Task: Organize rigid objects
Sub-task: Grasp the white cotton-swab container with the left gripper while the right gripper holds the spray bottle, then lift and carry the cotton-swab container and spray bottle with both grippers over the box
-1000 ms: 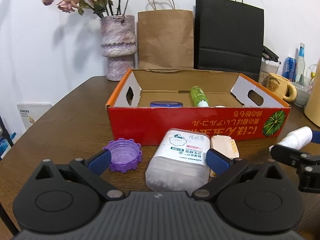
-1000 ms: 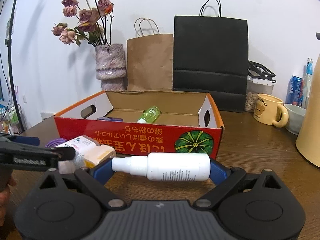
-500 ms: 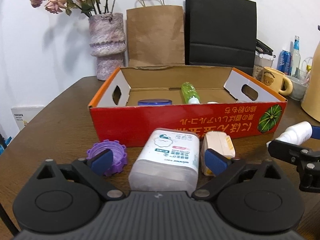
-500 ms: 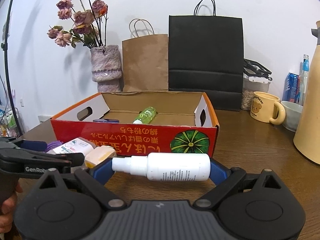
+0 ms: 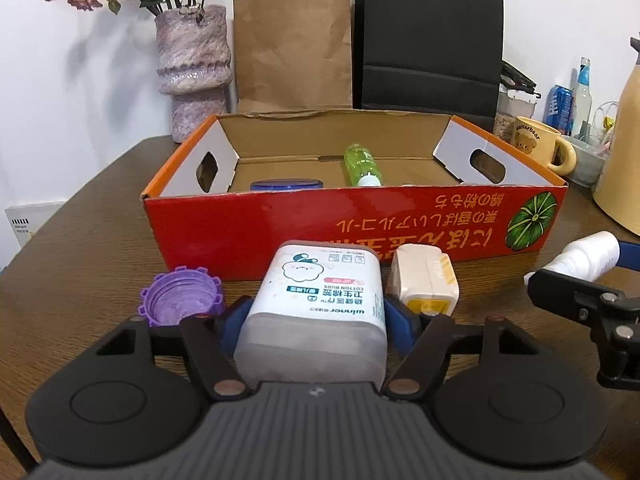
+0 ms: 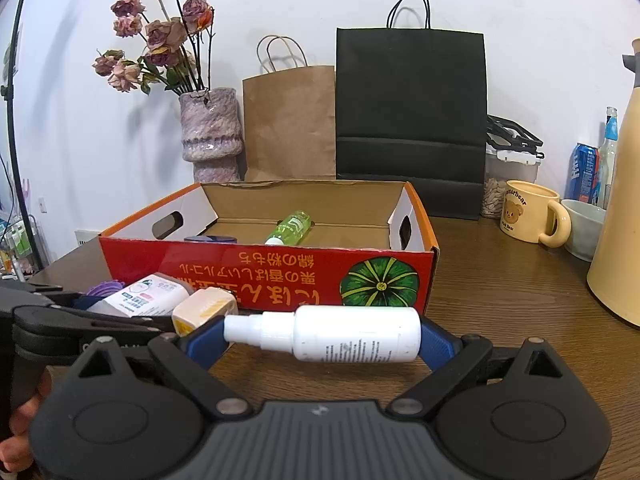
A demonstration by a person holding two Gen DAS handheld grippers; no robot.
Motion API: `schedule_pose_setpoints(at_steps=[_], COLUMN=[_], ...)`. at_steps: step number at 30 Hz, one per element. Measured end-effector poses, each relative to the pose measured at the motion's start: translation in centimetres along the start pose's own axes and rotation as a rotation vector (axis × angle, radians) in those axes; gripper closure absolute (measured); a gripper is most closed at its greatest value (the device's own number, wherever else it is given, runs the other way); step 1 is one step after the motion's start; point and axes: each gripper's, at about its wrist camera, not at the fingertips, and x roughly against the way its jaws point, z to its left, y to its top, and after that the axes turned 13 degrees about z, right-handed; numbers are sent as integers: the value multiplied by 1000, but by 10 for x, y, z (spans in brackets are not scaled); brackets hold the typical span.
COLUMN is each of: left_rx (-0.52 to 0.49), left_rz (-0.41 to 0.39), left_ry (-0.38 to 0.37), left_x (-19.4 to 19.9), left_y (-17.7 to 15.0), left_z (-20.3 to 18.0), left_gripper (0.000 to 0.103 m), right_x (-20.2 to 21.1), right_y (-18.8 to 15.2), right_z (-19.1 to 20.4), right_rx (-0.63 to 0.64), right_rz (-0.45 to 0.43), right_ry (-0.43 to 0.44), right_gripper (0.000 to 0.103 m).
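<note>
Wooden table (image 5: 88, 248) before red box (image 5: 360, 220): left gripper (image 5: 316, 320) clamps cotton-bud box (image 5: 320, 300), right gripper (image 6: 324, 334) grips white spray bottle (image 6: 340, 338) crosswise.

Blue lid (image 5: 286, 185) in red box (image 5: 280, 232) hidden below its top by the near wall, green bottle (image 5: 362, 164) cap end partly masked likewise, yellow jug (image 6: 616, 240) cropped at frame edge, white spray bottle (image 6: 340, 338) label print illegible.

White wall (image 6: 100, 140) behind a dark wooden table (image 6: 500, 280); leftward, perhaps a light stand (image 6: 12, 128).
</note>
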Motion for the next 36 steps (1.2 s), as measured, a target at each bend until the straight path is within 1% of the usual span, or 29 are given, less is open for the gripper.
schedule_pose_setpoints(at_steps=[4, 17, 24, 36], left_rx=[-11, 2, 38, 73], left_rz=[-11, -95, -157, -211], left_ry=[13, 35, 52, 67], left_x=[4, 28, 45, 60], left_y=[-2, -10, -13, -9], left_z=[-2, 0, 3, 3], left_gripper=[34, 34, 34, 34], right_x=[0, 4, 7, 14], right_y=[0, -1, -2, 5], right_z=[0, 1, 1, 5], right_rx=[0, 8, 8, 3], right_rz=[-2, -31, -52, -106], right_ry=[0, 3, 11, 9], right_gripper=[6, 6, 6, 6])
